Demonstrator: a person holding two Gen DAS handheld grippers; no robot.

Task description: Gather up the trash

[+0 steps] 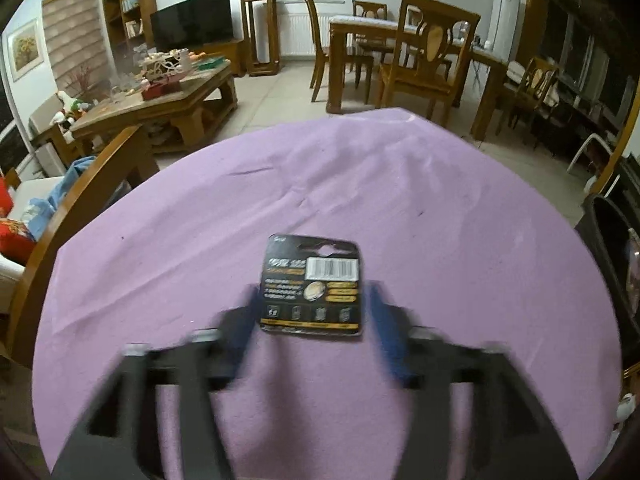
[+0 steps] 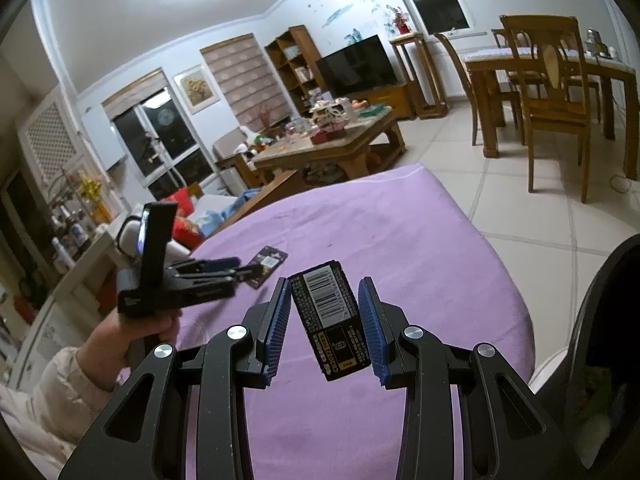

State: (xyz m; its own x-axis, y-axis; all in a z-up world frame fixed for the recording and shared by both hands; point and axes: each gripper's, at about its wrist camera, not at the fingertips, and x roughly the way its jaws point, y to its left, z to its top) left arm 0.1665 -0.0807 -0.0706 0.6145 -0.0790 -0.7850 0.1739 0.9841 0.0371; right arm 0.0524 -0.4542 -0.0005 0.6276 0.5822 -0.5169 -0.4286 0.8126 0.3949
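Observation:
A black battery card pack with a barcode lies flat on the purple tablecloth. My left gripper is open, its blue pads either side of the card; the view is motion-blurred. The right wrist view shows this gripper low over that card. My right gripper holds a second black battery pack with a barcode, tilted between its blue pads, above the cloth.
A dark bin stands at the table's right edge and shows in the left wrist view. A wooden chair stands at the table's left. A coffee table and dining set stand beyond.

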